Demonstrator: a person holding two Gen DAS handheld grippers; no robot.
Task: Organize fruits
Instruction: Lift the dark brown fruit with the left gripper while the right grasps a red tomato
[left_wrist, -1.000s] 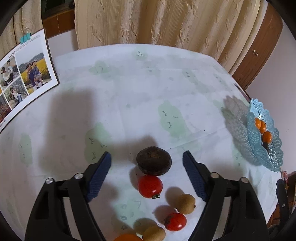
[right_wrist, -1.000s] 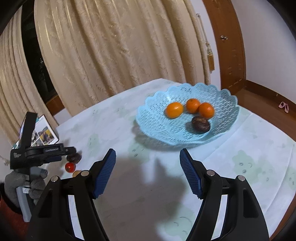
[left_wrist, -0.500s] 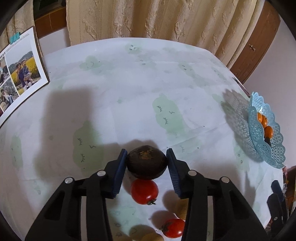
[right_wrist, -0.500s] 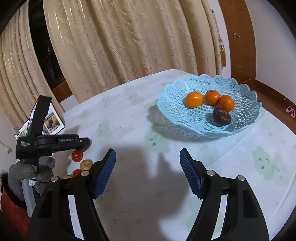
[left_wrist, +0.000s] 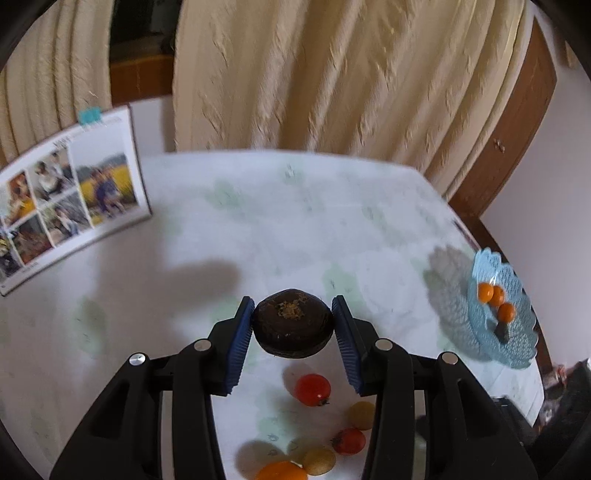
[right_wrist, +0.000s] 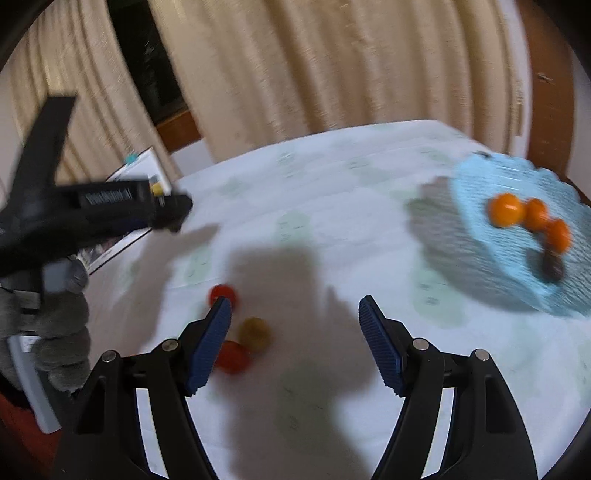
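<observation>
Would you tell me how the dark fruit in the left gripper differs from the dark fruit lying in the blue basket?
The held dark fruit is clamped between the left gripper pads, off the table; the basket's dark fruit lies loose in the blue basket beside three oranges. Both look dark brown and roundish.

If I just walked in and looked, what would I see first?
First, the big dark brown fruit squeezed in the left gripper, lifted above the white tablecloth. Next, the lacy blue basket at the table's right edge with three oranges inside, and little red tomatoes waiting below the gripper.
</observation>
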